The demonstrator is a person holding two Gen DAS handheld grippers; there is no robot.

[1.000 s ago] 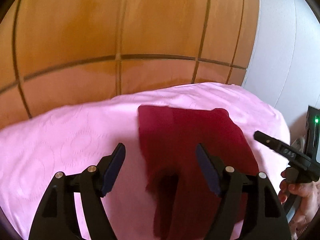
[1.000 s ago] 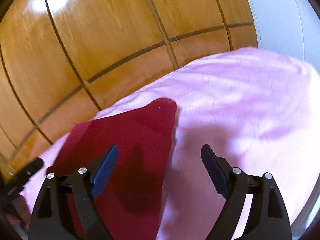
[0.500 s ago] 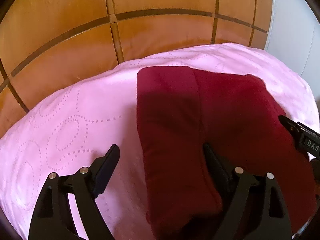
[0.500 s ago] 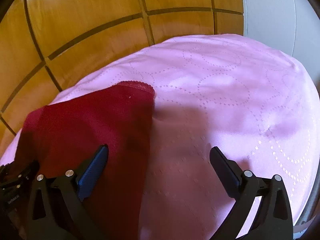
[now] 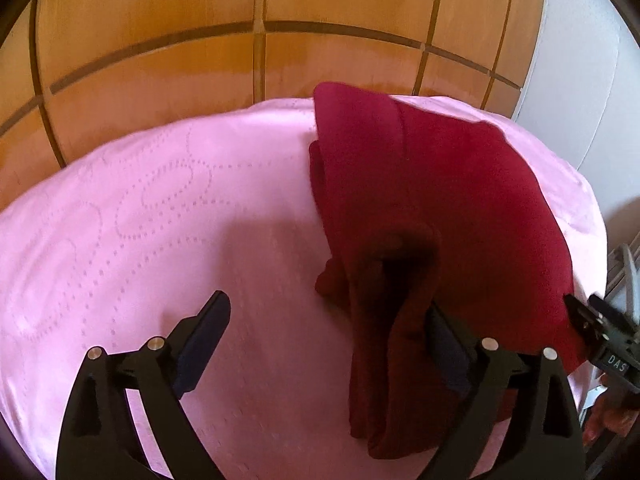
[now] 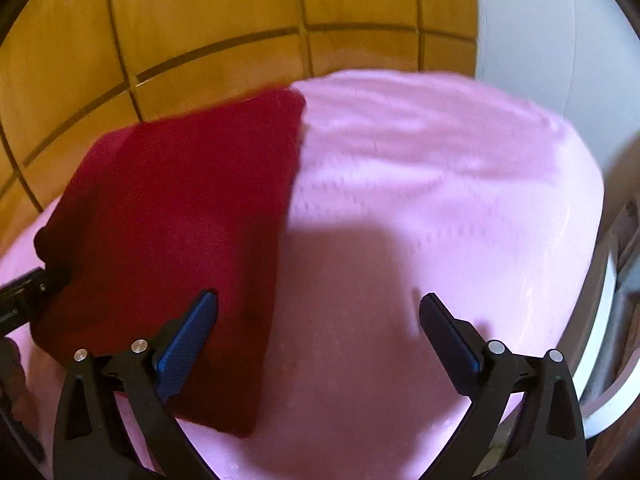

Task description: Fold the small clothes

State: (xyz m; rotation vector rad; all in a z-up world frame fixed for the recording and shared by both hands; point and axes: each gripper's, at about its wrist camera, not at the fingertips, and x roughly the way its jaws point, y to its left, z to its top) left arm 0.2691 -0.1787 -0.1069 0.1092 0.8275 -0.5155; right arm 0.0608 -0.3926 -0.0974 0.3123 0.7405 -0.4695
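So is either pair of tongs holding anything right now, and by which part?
Nothing is held. Left tongs and right tongs stand open over the red garment, left inner finger tucked under a fold.

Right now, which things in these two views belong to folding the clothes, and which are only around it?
Part of the job:
- dark red garment, partly folded, lying on the pink cover
- left gripper, open
- right gripper, open

Only around:
- pink bed cover, the work surface
- wooden panel wall behind it
- white wall
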